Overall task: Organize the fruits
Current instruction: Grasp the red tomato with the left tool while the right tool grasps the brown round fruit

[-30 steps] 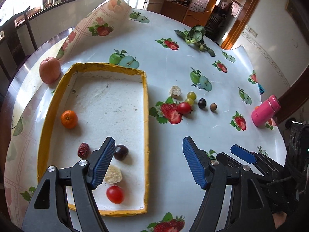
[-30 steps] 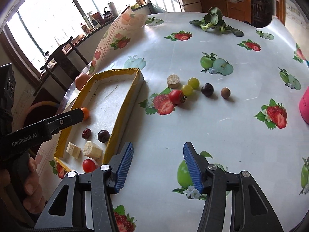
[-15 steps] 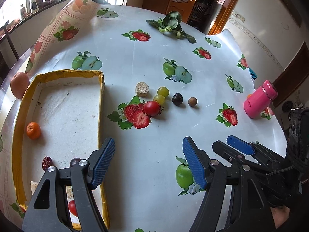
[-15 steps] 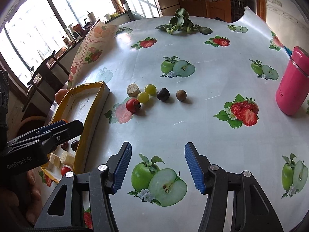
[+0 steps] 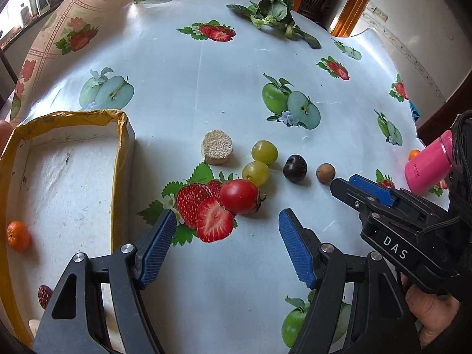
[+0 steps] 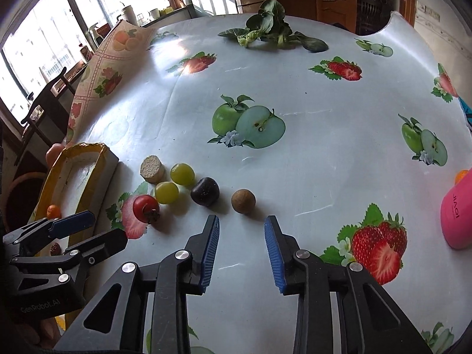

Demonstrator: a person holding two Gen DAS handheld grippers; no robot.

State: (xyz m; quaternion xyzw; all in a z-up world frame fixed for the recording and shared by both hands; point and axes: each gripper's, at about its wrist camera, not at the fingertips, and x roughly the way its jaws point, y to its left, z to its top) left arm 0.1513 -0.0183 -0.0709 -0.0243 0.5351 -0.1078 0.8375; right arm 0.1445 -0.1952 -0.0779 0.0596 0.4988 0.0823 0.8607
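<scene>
On the table (image 5: 206, 67), the tomato (image 5: 239, 196) lay at twelve o'clock from the left tongs (image 5: 225, 247), round, glossy red, touching a green grape (image 5: 255, 172). The brown nut (image 6: 243, 201) sat at twelve o'clock from the right tongs (image 6: 242, 252), dull and round. Left tongs gaped wide, empty. Right tongs had just been narrowing, still released, gripping nothing.

Fruit-print table (image 5: 206, 94) under loose fruits (image 5: 239, 196)
</scene>
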